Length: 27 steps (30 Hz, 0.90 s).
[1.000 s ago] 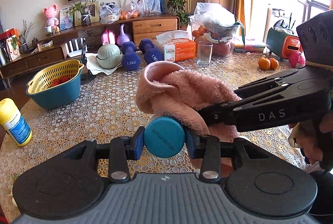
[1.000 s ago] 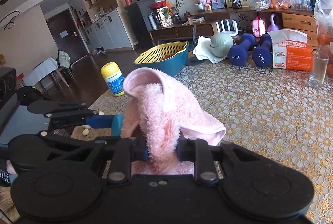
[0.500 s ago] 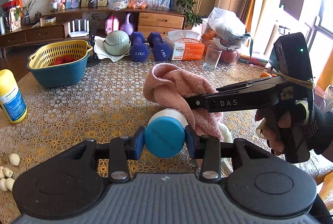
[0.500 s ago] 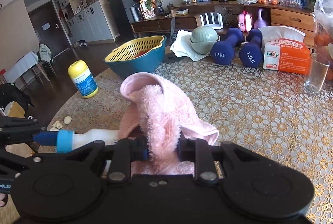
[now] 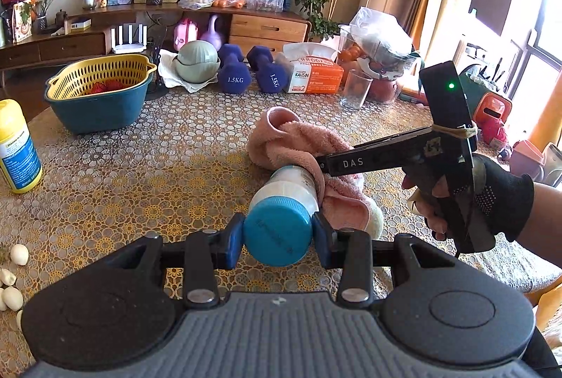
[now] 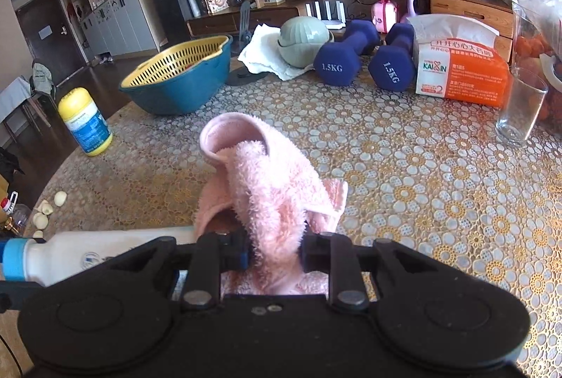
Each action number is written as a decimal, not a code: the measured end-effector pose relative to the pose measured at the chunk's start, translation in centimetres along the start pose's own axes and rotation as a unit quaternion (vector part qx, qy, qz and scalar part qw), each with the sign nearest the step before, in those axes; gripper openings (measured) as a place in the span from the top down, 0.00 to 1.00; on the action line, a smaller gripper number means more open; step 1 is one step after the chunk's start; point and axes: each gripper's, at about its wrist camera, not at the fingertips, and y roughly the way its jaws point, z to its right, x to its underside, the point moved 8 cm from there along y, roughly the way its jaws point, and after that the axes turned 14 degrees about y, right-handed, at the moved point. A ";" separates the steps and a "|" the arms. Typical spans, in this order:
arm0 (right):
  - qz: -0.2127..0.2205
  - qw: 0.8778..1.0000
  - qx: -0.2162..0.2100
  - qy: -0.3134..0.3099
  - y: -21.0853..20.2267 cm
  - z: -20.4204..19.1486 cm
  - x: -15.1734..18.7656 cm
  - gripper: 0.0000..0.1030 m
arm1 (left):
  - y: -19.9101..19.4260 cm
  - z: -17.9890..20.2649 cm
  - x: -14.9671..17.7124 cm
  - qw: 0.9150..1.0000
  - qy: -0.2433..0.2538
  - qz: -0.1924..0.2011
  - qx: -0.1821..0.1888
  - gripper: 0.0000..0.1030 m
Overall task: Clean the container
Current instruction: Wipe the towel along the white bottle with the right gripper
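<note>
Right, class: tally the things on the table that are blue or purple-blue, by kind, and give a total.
Dumbbells: 2
Blue basin holding the yellow strainer: 1
Blue bottle cap, held in the left gripper: 1
Total: 4

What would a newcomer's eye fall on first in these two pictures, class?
Most likely the white bottle with its blue cap, clamped by the cap in the left gripper just above the patterned table. Next, the fluffy pink towel pinched in the right gripper and draped against the bottle's far end. Behind, two blue dumbbells stand out near the table's far edge.
</note>
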 end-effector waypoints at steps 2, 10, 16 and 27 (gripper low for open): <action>-0.007 1.000 0.012 -0.005 0.4 0.4 0.5 0.77 | 0.0 0.2 0.3 1.000 0.003 -0.002 -0.001 0.62; 0.026 1.000 -0.005 -0.017 -4.1 -0.4 0.2 0.78 | 0.0 1.5 1.2 1.000 0.016 -0.012 -0.003 0.62; 0.054 0.996 -0.051 -0.042 -9.5 -2.8 0.5 0.78 | -0.1 2.4 1.3 0.999 0.028 -0.014 -0.009 0.62; 0.045 0.988 -0.106 -0.108 -13.9 -7.2 4.5 0.79 | -0.8 5.8 1.0 0.997 0.079 -0.011 -0.014 0.62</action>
